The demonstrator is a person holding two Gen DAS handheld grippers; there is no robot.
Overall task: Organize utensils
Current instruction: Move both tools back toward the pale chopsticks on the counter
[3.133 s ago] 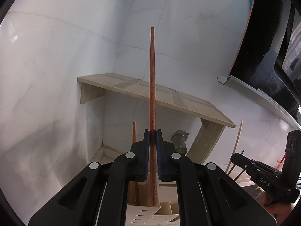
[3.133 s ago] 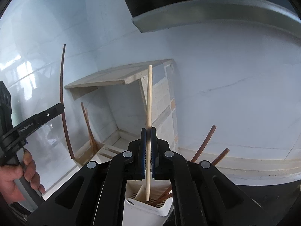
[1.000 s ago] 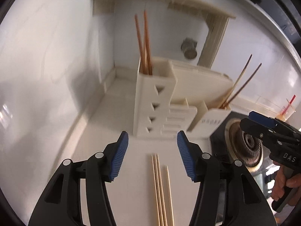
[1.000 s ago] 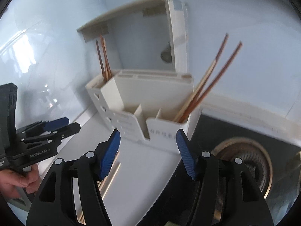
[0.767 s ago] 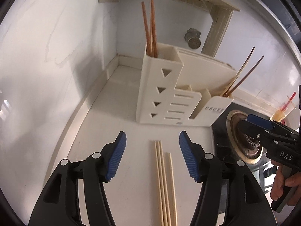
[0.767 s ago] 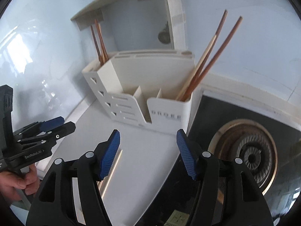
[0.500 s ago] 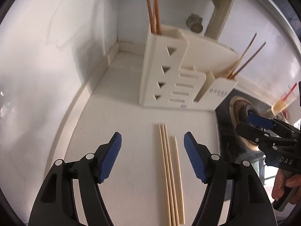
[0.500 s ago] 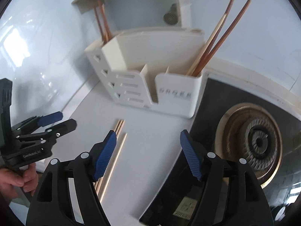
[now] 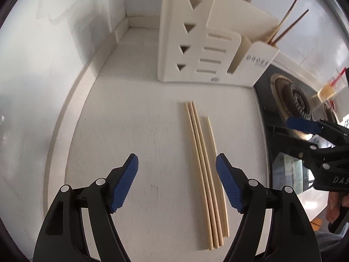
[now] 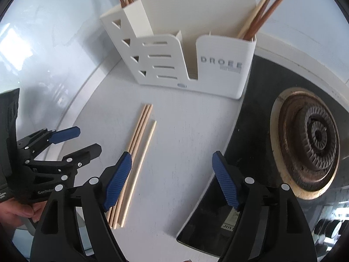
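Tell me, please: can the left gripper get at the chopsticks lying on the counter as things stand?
Probably yes. The left gripper is open and empty, the chopsticks lie flat between its fingers' lines, and nothing covers them.

Bare countertop (image 9: 135,118) lies open left of the loose light chopsticks (image 9: 205,166). Obstacles: the white utensil holder (image 9: 209,50) behind them, the wall (image 9: 54,43) on the left, the gas burner (image 10: 314,139) on the right. The right gripper (image 9: 305,131) hangs near the chopsticks' right side
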